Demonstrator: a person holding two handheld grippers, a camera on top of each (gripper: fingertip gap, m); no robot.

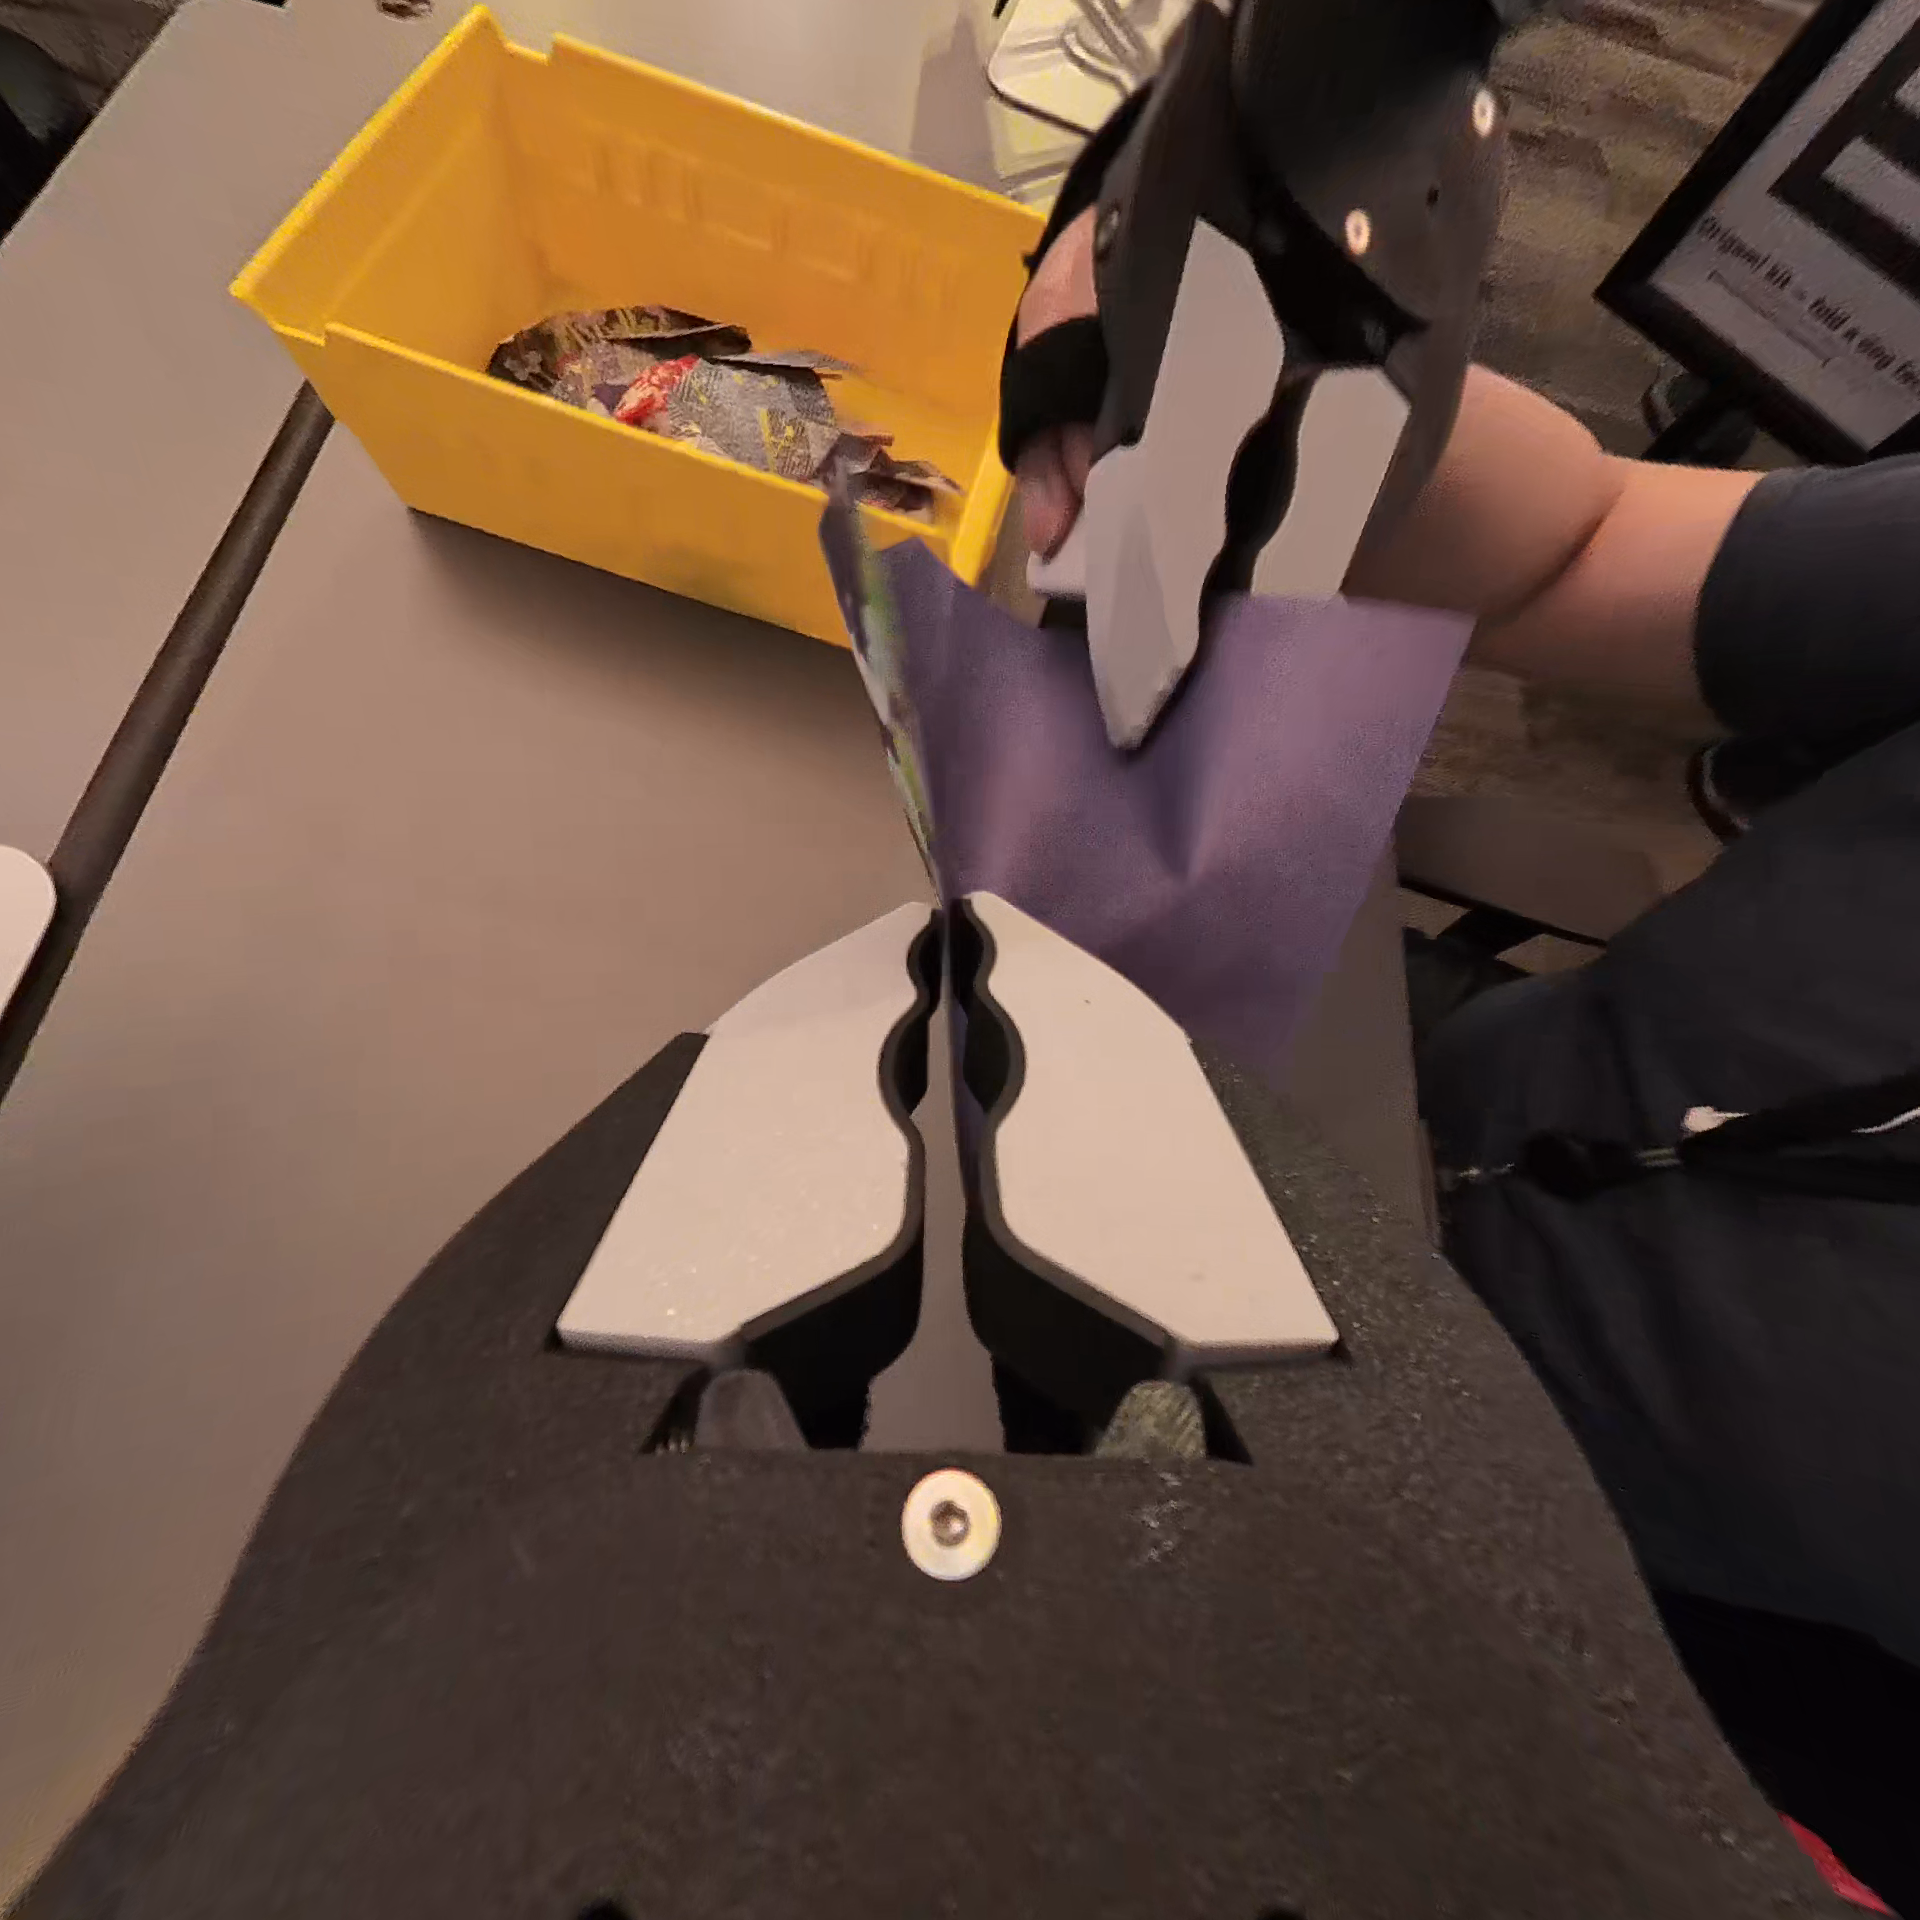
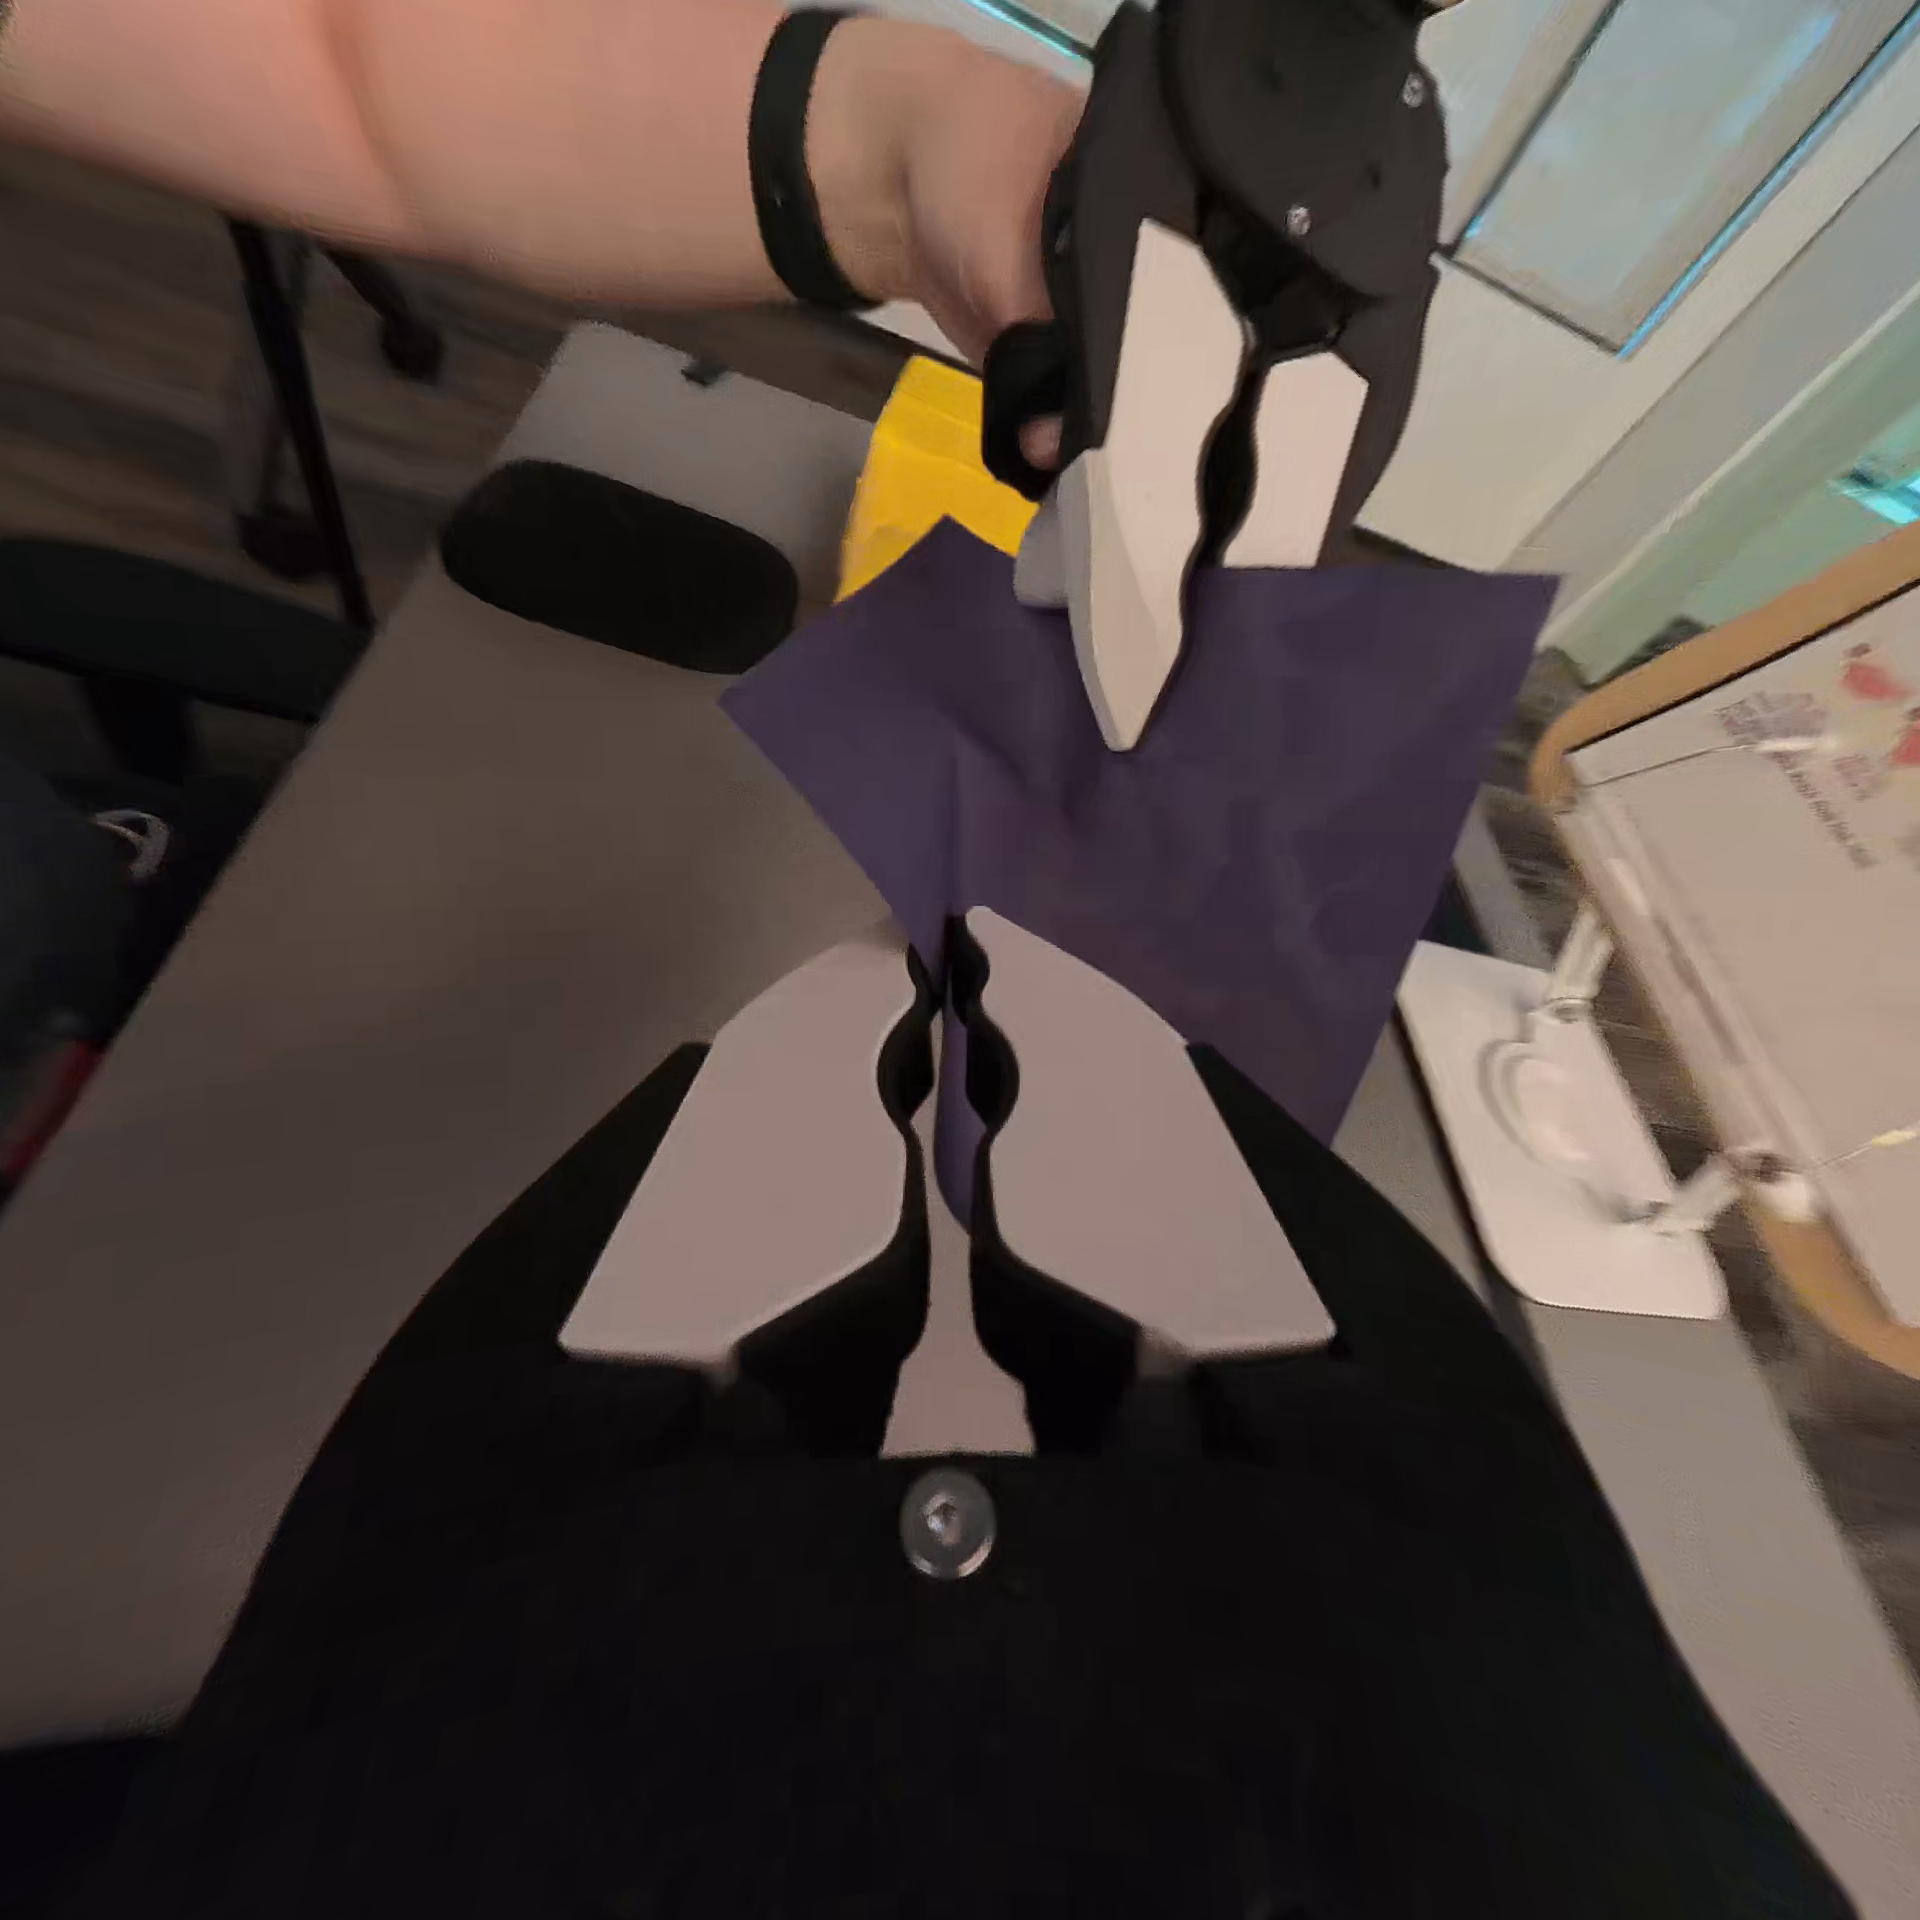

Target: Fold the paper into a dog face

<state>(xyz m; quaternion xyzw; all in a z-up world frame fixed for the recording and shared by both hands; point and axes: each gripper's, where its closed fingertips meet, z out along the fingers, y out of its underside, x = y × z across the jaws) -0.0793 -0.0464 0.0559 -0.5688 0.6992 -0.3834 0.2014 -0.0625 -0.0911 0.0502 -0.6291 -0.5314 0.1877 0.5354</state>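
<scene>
A purple paper sheet [image 1: 1195,810] hangs in the air above the grey table [image 1: 468,831], held between both grippers. Its patterned side shows along the left edge in the left wrist view. My left gripper [image 1: 948,920] is shut on one corner of the sheet. My right gripper [image 1: 1205,634] is shut on the opposite edge, one finger in front of the paper and one behind. In the right wrist view the paper [image 2: 1195,831] spreads creased between my right gripper [image 2: 948,930] at the bottom and my left gripper [image 2: 1195,613] at the top.
A yellow bin [image 1: 312,312] holding several folded patterned papers [image 1: 707,395] stands on the table just beyond the sheet; it also shows in the right wrist view [image 2: 925,447]. A white stand base [image 2: 1538,1122] sits at the table's right. A black chair armrest [image 2: 613,561] is beside the table. The left gripper's tips are roughly 6 centimeters from the right gripper's.
</scene>
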